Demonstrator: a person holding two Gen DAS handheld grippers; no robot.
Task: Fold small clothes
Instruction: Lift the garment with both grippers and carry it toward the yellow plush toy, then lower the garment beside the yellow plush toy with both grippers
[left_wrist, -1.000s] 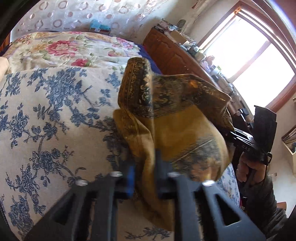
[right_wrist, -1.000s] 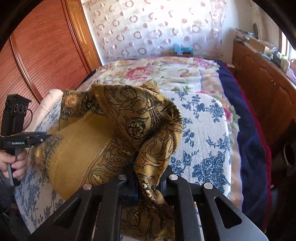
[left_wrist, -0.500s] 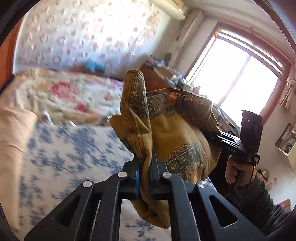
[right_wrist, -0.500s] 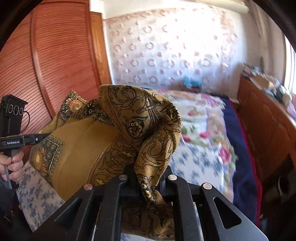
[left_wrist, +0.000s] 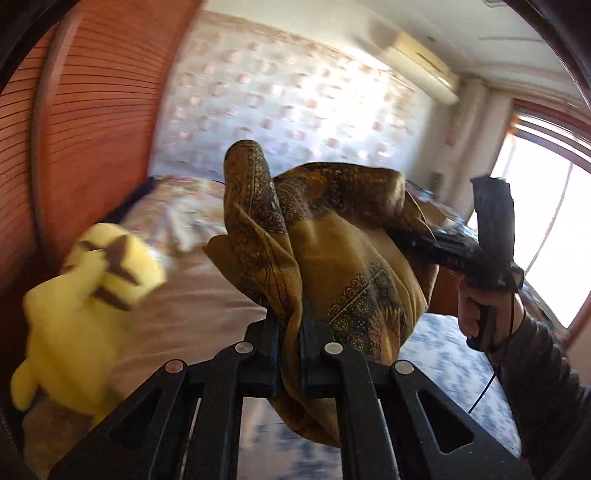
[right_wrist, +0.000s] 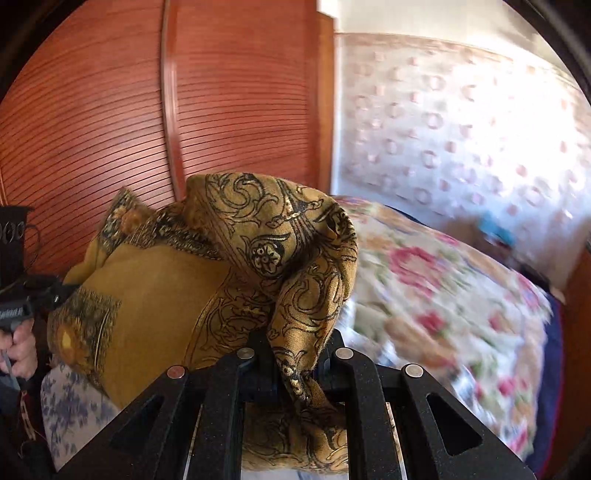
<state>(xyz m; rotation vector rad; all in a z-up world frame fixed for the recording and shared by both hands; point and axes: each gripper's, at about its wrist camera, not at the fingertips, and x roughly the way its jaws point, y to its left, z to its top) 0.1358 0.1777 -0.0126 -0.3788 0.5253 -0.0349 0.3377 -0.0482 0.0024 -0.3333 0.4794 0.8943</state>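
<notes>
A mustard-gold cloth (left_wrist: 332, 251) with dark ornate borders hangs bunched in the air between both grippers, above the bed. My left gripper (left_wrist: 290, 339) is shut on one edge of it, the fabric pinched between the pads and drooping below them. My right gripper (right_wrist: 295, 365) is shut on another edge of the same cloth (right_wrist: 177, 295), which billows out to the left. In the left wrist view the right gripper's body and the hand holding it (left_wrist: 480, 314) show at the right. The left gripper's body (right_wrist: 18, 295) shows at the left edge of the right wrist view.
A bed with a floral quilt (right_wrist: 461, 314) and blue-patterned cover (left_wrist: 443, 369) lies below. A yellow plush toy (left_wrist: 85, 302) sits on a beige pillow (left_wrist: 192, 314) at the left. A red-brown slatted wardrobe (right_wrist: 184, 110) stands behind; a bright window (left_wrist: 546, 229) is to the right.
Both grippers swung left and upward with the cloth still held. The views turned from the bed surface toward the wardrobe and wall; the plush toy came into the left view.
</notes>
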